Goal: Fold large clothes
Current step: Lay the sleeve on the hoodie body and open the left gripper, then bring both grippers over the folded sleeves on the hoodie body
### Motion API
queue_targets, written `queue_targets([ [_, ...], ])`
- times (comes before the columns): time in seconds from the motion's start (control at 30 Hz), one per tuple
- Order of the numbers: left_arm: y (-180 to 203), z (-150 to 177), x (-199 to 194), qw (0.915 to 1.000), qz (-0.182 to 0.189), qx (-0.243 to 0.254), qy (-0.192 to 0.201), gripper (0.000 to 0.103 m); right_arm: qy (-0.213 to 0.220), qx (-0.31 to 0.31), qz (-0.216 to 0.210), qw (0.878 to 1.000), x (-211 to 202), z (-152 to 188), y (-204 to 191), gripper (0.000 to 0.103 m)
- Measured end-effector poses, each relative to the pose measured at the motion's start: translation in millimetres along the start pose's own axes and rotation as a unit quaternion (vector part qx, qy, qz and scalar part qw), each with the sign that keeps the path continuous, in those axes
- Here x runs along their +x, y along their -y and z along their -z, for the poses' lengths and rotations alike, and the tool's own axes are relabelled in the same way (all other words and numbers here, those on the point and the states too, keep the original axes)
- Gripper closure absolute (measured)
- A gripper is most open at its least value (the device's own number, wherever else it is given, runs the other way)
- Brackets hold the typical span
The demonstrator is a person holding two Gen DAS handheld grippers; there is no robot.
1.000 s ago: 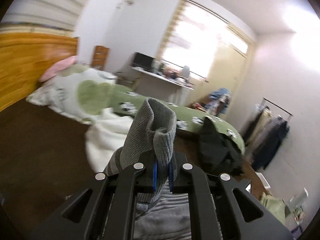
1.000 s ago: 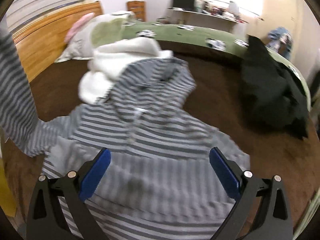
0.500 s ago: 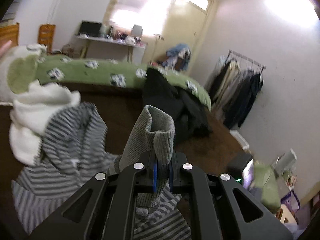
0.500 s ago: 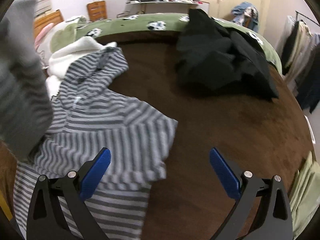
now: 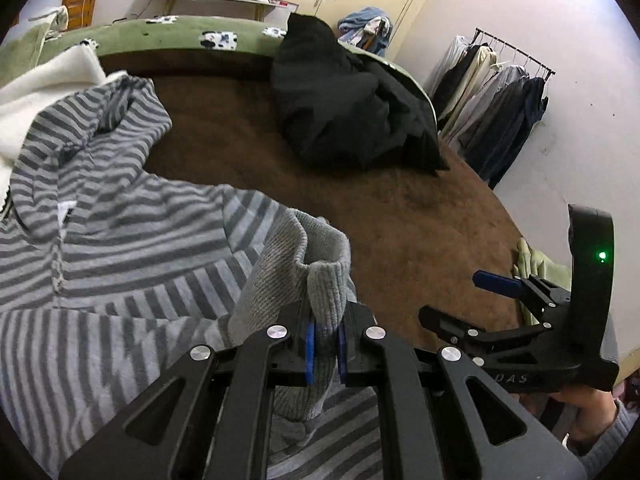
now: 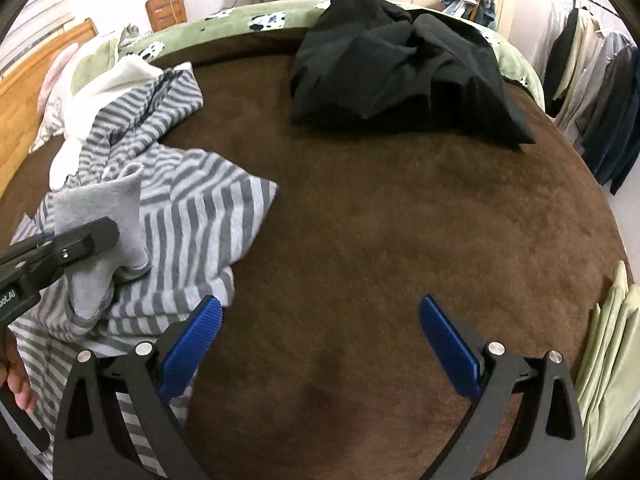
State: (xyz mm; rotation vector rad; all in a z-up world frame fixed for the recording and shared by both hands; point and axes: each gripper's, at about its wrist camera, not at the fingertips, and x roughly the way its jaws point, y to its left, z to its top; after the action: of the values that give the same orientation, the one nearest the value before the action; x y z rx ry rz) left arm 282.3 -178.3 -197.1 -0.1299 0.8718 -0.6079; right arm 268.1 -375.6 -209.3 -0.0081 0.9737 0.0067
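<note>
A grey striped hoodie (image 5: pixel 120 248) lies on the brown bed cover (image 5: pixel 400 216), hood toward the far left. My left gripper (image 5: pixel 325 344) is shut on its plain grey ribbed sleeve cuff (image 5: pixel 308 264) and holds the sleeve folded over the hoodie's body. In the right wrist view the hoodie (image 6: pixel 192 208) lies at the left, with the left gripper (image 6: pixel 80 240) clamped on the cuff (image 6: pixel 108 216). My right gripper (image 6: pixel 320 340) is open and empty over bare cover just right of the hoodie; it also shows at the right of the left wrist view (image 5: pixel 496 284).
A black garment (image 6: pixel 400 68) lies heaped at the far middle of the bed. A white fleece (image 6: pixel 104 92) lies beyond the hood. A green cow-print duvet (image 6: pixel 256 20) runs along the far edge. Clothes hang on a rack (image 5: pixel 500 100) at the right. Pale green folded cloth (image 6: pixel 608 360) lies at the right edge.
My left gripper has swung the sleeve cuff down and right across the hoodie's body. My right gripper has shifted right, off the hoodie, still open.
</note>
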Motion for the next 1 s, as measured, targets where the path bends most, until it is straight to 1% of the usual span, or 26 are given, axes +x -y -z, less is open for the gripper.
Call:
queue_targets([
  [0.1, 1, 0, 4, 0.9999, 0.005, 0.001, -0.009, 0.091, -0.002, 0.004, -0.002, 1.0, 2, 3, 1, 0.006],
  [0.17, 1, 0, 3, 0.9998, 0.01, 0.0, -0.015, 0.08, -0.001, 0.008, -0.002, 1.0, 1, 3, 1, 0.006],
  [0.23, 1, -1, -3, 0.9996, 0.016, -0.004, -0.021, 0.035, -0.001, 0.008, 0.001, 1.0, -1, 1, 0, 0.006],
  [0.3, 3, -1, -12, 0.9998, 0.012, -0.003, -0.018, 0.018, -0.002, 0.005, 0.011, 1.0, -4, 0, -2, 0.006],
  [0.37, 1, -2, -25, 0.9998, 0.008, -0.004, -0.019, 0.011, -0.002, -0.001, 0.018, 1.0, -10, -2, -5, 0.006],
  [0.4, -2, -2, -31, 0.9997, 0.005, -0.009, -0.023, 0.006, 0.0, -0.007, 0.022, 1.0, -16, -4, -8, 0.006],
  [0.47, -13, 0, -46, 0.9988, -0.003, -0.017, -0.045, 0.007, 0.006, -0.015, 0.029, 0.999, -25, -7, -13, 0.006],
  [0.5, -18, 2, -51, 0.9986, -0.008, -0.02, -0.049, 0.007, 0.01, -0.018, 0.028, 0.999, -29, -8, -16, 0.006],
  [0.53, -28, 4, -61, 0.9978, -0.022, -0.028, -0.056, 0.007, 0.014, -0.02, 0.022, 0.999, -34, -10, -21, 0.006],
  [0.63, -62, 12, -87, 0.9953, -0.051, -0.058, -0.058, 0.007, 0.019, -0.024, 0.002, 1.0, -43, -14, -42, 0.006],
  [0.7, -84, 18, -100, 0.9934, -0.075, -0.067, -0.055, 0.007, 0.018, -0.027, -0.014, 0.999, -43, -16, -57, 0.006],
  [0.83, -138, 36, -120, 0.9859, -0.136, -0.074, -0.064, 0.007, 0.017, -0.031, -0.044, 0.998, -34, -13, -93, 0.006],
  [0.93, -171, 44, -129, 0.981, -0.164, -0.082, -0.065, 0.007, 0.012, -0.029, -0.058, 0.998, -20, -8, -115, 0.006],
  [1.0, -187, 46, -132, 0.9799, -0.169, -0.088, -0.061, 0.007, 0.006, -0.032, -0.059, 0.998, -9, -3, -126, 0.006],
])
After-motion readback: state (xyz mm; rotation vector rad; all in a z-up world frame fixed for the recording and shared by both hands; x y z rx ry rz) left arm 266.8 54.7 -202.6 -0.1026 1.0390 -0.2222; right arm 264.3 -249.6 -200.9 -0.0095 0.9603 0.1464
